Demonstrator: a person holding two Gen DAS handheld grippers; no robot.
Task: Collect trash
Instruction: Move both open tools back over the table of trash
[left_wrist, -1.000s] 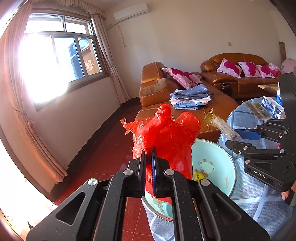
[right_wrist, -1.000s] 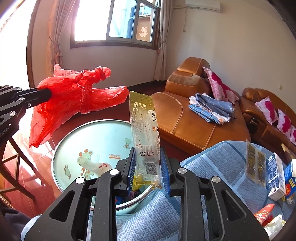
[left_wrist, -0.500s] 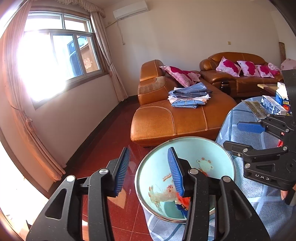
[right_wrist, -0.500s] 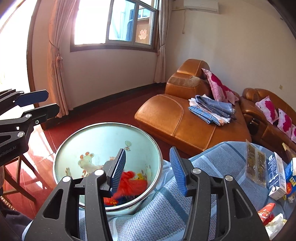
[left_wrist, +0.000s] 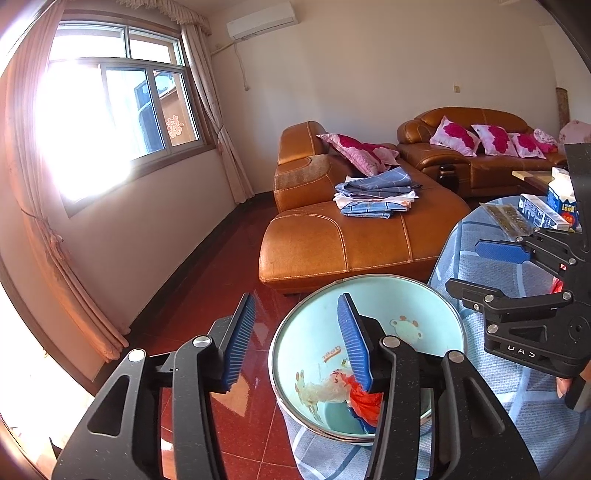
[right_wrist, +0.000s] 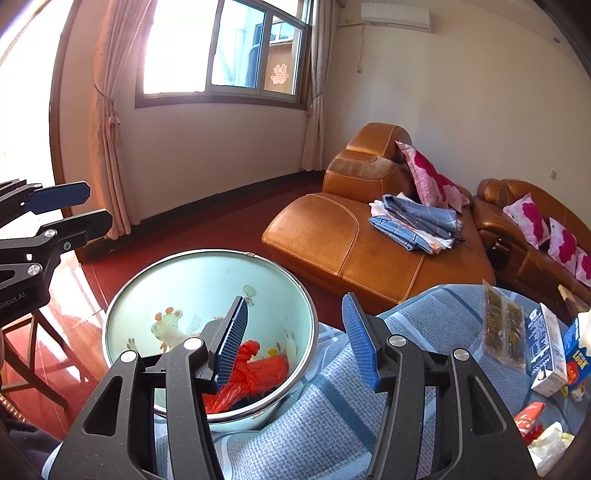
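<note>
hovering over the near edge of the table, both grippers stand with nothing between their blue pads. the left gripper (left_wrist: 295, 339) has its jaws apart and opening, one pad over the red floor (left_wrist: 207, 295) and the other over the pale blue bin (left_wrist: 424, 295). the right gripper (right_wrist: 295, 336) is likewise apart and opening, its left pad above the bin's mouth and its right pad over the blue checked tablecloth (right_wrist: 332, 406).

the bin sits at the near left rim of the table, its metal rim partly resting on the cloth, cartoon animals printed on its inner wall. inside it lies the red plastic bag (right_wrist: 251, 373), crumpled at the bottom, with a clear wrapper (left_wrist: 325, 387) beside it, seen from the left wrist view. neither gripper touches them.

farther right on the cloth lie a pair of clear snack packets (right_wrist: 504, 328), then a blue and white carton (right_wrist: 546, 354), and at the near right edge a red wrapper (right_wrist: 528, 415) and some crumpled pale plastic (right_wrist: 554, 439), well apart from the bin.

beyond the table an orange leather sofa (right_wrist: 351, 240) carries folded blue checked cloths (right_wrist: 417, 221) and pink flowered cushions (right_wrist: 432, 181). a bright window (right_wrist: 221, 48) with curtains fills the far left wall.
</note>
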